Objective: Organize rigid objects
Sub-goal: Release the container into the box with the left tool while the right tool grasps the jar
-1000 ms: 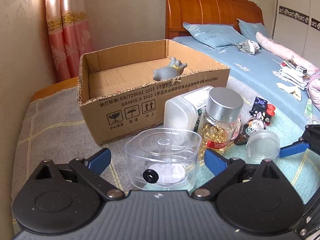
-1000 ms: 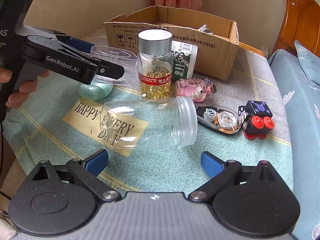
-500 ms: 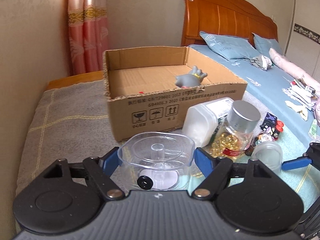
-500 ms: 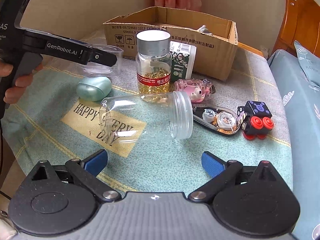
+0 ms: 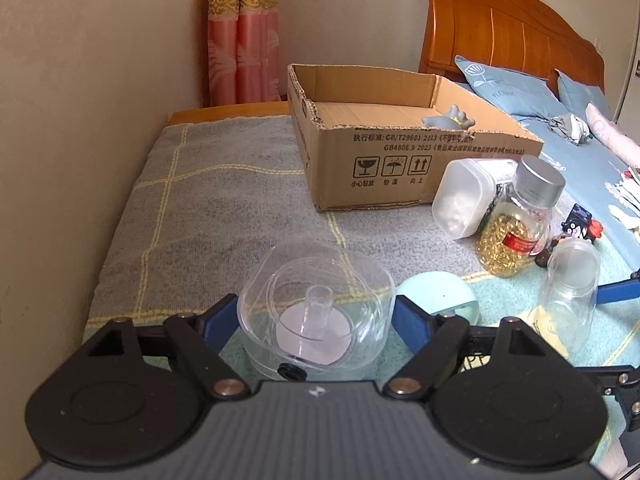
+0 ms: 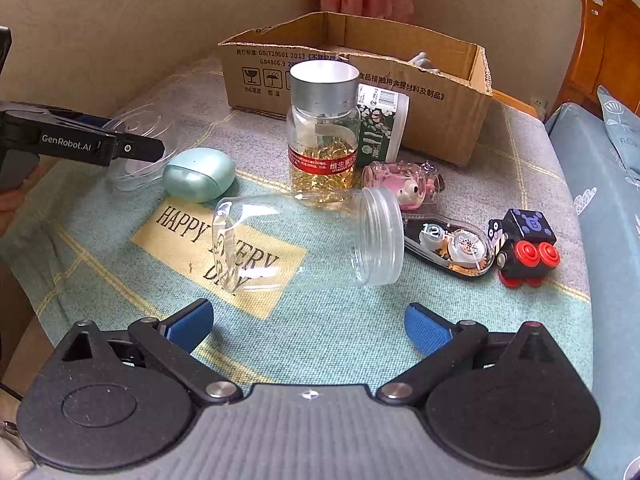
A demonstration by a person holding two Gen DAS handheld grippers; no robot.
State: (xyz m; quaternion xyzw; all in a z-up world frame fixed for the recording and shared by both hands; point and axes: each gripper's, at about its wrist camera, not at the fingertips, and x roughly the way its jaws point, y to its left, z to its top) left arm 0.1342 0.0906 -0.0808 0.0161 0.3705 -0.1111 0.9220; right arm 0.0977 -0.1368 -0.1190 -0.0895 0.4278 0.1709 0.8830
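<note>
My left gripper [image 5: 316, 316] is shut on a clear plastic container [image 5: 316, 300] and holds it above the table, to the left of the other items; it also shows in the right wrist view [image 6: 136, 148]. The open cardboard box [image 5: 400, 168] stands ahead and right, with a grey toy [image 5: 448, 120] inside. My right gripper [image 6: 308, 324] is open and empty, just in front of a clear jar [image 6: 312, 240] lying on its side. A capsule bottle [image 6: 324, 132] with a silver cap stands behind the jar.
A mint green case [image 6: 200, 174], a white-green canister [image 6: 380, 128], a pink toy case [image 6: 404, 184], a correction tape [image 6: 452, 246] and a black-red toy train [image 6: 524, 248] lie on the cloth. A wall is left, a bed [image 5: 580, 152] right.
My left gripper has closed on the clear container, lifted it and carried it back and to the left, away from the bottles. The right gripper has barely moved.
</note>
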